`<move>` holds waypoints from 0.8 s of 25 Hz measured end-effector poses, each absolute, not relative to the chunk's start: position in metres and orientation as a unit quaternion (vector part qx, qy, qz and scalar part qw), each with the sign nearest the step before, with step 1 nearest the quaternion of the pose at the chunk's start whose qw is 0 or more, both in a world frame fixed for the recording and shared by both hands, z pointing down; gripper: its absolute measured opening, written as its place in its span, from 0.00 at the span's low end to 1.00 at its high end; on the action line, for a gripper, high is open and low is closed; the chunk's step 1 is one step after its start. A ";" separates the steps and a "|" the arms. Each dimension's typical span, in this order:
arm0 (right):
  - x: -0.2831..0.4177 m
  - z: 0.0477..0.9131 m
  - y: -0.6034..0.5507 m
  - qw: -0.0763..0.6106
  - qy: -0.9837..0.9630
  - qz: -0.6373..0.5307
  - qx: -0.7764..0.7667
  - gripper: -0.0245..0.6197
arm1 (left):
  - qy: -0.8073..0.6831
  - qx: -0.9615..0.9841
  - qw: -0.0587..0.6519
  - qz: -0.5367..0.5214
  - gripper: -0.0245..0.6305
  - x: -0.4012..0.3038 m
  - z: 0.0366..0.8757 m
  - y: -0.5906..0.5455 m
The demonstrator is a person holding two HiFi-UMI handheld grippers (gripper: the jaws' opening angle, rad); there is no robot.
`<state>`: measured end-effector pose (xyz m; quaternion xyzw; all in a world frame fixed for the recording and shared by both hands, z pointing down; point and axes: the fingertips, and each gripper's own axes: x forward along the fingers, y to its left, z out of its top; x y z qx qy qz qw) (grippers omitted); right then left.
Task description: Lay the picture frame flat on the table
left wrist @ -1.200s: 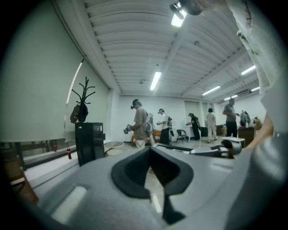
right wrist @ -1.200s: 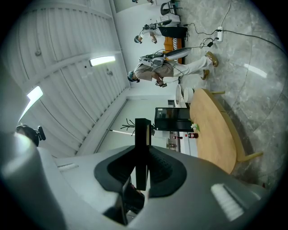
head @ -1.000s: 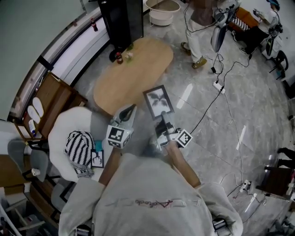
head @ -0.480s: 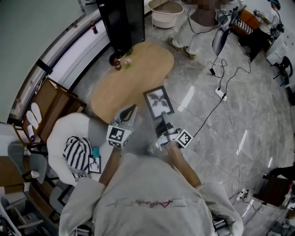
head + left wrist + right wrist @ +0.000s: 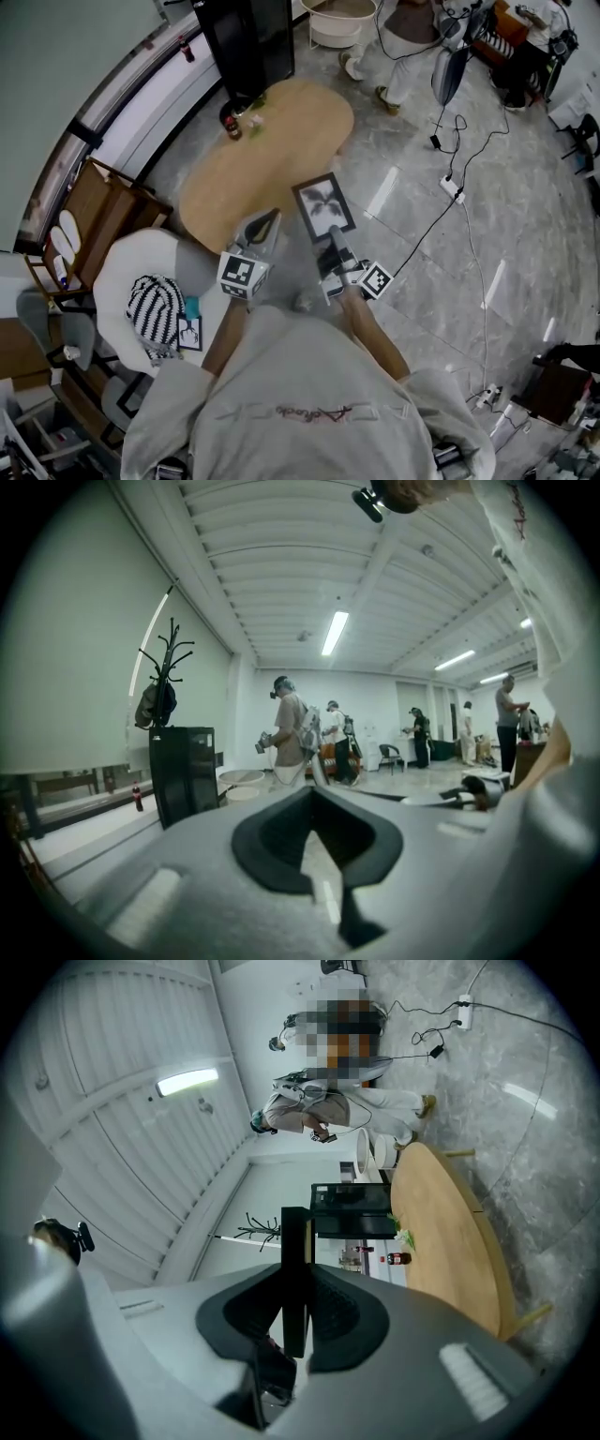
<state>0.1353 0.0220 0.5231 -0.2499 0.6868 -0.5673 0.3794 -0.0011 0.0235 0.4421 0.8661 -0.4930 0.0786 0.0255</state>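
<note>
- The picture frame (image 5: 323, 208), a black frame with a palm print, is in the air and not yet on the table. Its printed face is turned up toward you, and from the head view it sits at the near right edge of the tabletop.
- Your right gripper (image 5: 332, 246) is clenched on the frame's near edge. In the right gripper view the frame runs edge-on between the two pads, which press on it from both sides.
- Your left gripper (image 5: 270, 218) has its jaws together with nothing between them. It rides just beside the right one and is apart from the frame.
- The oval wooden table (image 5: 272, 159) lies ahead. Its near half is bare, and a small bottle (image 5: 232, 129) stands at the far left end.
- Carry the frame well over that bare wood before you lower it, because a frame set on the rim could tip to the floor.
- Bring the frame's far edge down first, then lower the gripped edge so the back meets the wood quietly.
- Hold the clamp firm until the frame rests flat, then open the jaws and draw straight back so the pads don't drag it.
- Use the left gripper's closed tips to steady the frame if it slides.
</note>
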 end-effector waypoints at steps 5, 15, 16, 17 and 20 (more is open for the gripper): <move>0.140 0.525 0.016 0.379 0.683 -0.571 -0.251 0.15 | -0.495 0.864 0.032 0.082 0.04 0.001 0.446 0.018; 0.142 0.527 0.006 0.378 0.683 -0.573 -0.249 0.15 | -0.498 0.862 0.032 0.087 0.04 0.001 0.450 0.010; 0.143 0.527 0.006 0.378 0.684 -0.572 -0.249 0.15 | -0.498 0.862 0.033 0.089 0.04 0.001 0.449 0.009; 0.143 0.527 0.005 0.378 0.684 -0.572 -0.249 0.15 | -0.498 0.862 0.034 0.090 0.04 0.001 0.449 0.009; 0.142 0.530 0.003 0.379 0.682 -0.573 -0.250 0.15 | -0.497 0.862 0.035 0.092 0.04 0.001 0.450 0.006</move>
